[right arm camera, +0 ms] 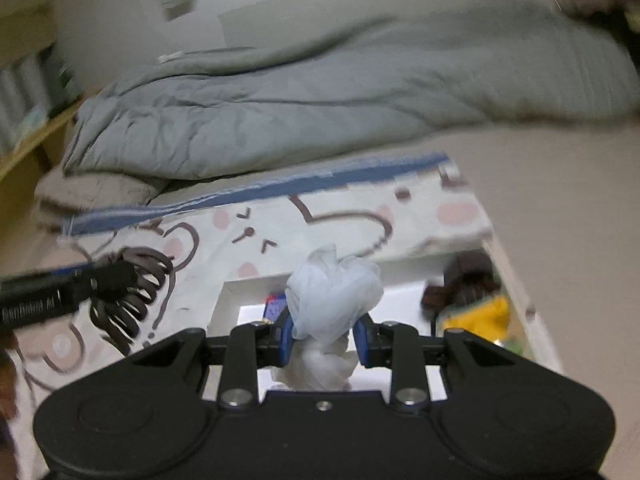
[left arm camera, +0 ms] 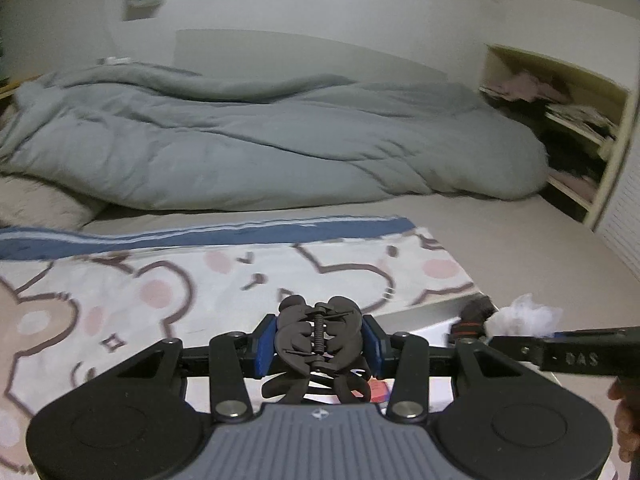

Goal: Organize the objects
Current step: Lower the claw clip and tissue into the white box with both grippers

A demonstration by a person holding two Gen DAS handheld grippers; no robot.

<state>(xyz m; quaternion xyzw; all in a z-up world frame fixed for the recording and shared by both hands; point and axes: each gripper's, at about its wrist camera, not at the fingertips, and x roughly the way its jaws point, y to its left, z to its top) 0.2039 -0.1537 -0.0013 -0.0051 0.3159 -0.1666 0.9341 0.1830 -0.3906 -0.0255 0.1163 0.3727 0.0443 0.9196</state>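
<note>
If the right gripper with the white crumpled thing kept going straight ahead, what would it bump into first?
Probably the bear-print cloth beyond the white box, then the grey quilt. The right gripper seems raised, so depth is unclear.

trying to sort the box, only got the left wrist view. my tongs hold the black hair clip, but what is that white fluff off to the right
Observer: The right tongs are shut on a white crumpled bag.
Operator: whats in the box under it
Observer: A yellow item lies in the white box, at its right end, with a dark brown bundle beside it.
Operator: anything else
Observer: A small blue patterned thing sits near the box's left side.
</note>
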